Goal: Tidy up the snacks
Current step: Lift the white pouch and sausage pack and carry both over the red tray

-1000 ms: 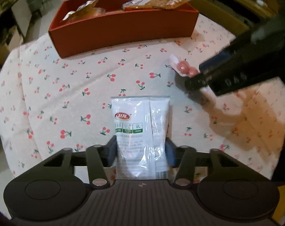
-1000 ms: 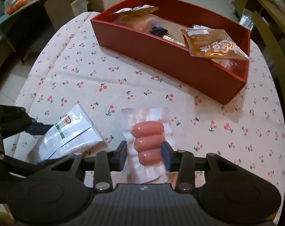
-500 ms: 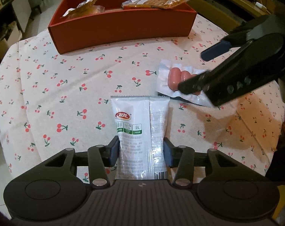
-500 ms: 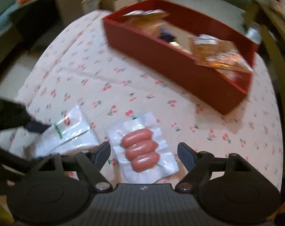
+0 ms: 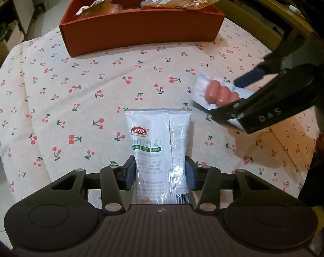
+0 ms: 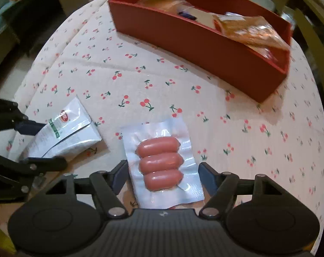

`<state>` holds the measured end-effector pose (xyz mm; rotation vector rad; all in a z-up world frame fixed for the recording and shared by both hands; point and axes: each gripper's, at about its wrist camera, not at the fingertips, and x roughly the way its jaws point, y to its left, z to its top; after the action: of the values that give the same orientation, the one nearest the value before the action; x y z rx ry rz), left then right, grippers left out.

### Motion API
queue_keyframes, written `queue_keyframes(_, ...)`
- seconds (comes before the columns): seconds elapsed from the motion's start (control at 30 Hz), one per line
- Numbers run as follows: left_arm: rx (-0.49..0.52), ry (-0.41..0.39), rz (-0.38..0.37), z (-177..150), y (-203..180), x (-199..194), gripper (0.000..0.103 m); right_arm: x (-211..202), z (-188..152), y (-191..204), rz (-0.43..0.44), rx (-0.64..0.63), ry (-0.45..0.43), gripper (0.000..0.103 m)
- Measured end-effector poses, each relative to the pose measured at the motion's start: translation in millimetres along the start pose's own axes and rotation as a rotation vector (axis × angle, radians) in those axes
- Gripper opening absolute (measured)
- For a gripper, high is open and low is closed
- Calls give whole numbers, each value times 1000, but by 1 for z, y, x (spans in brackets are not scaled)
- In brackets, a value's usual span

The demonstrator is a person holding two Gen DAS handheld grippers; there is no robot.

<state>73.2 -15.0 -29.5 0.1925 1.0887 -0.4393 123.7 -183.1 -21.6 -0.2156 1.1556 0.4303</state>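
A white snack pouch (image 5: 159,150) with a red logo sits between the jaws of my left gripper (image 5: 159,174), which is shut on it; it also shows in the right wrist view (image 6: 63,135). A clear pack of three pink sausages (image 6: 160,160) lies between the jaws of my right gripper (image 6: 162,176), which stand apart from its edges, open. The pack (image 5: 219,93) and right gripper (image 5: 247,98) show at the right in the left wrist view. A red box (image 5: 140,27) holding orange snack bags (image 5: 183,0) stands at the table's far side; it shows in the right wrist view (image 6: 204,42).
The round table wears a white cloth (image 5: 76,75) with cherry prints. Its edge curves close behind both grippers. Furniture and floor (image 5: 18,10) lie beyond the table at the left. A yellow-green chair frame (image 5: 258,17) stands at the right.
My right gripper opened wide half a second ago and has narrowed around the sausage pack. The left gripper kept hold of the white pouch and barely moved.
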Motion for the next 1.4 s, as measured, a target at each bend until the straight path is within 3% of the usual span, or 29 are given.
queue_keyframes(0.3,-31,-78,21,13,1,-18,50,-42,-1,-3,-6,89,-143,98)
queue_keyframes(0.57,-79,-164,44,45,8,-29,49,-65,20,-7,-11,161,-259,97)
queue_keyframes(0.97,-119,-285,57,110,10,-40,48,-83,60,-29,-39,245,-368,97)
queue_keyframes(1.4,-178,-338,70,175,23,-19,45,-75,108,-78,-74,371,-422,97)
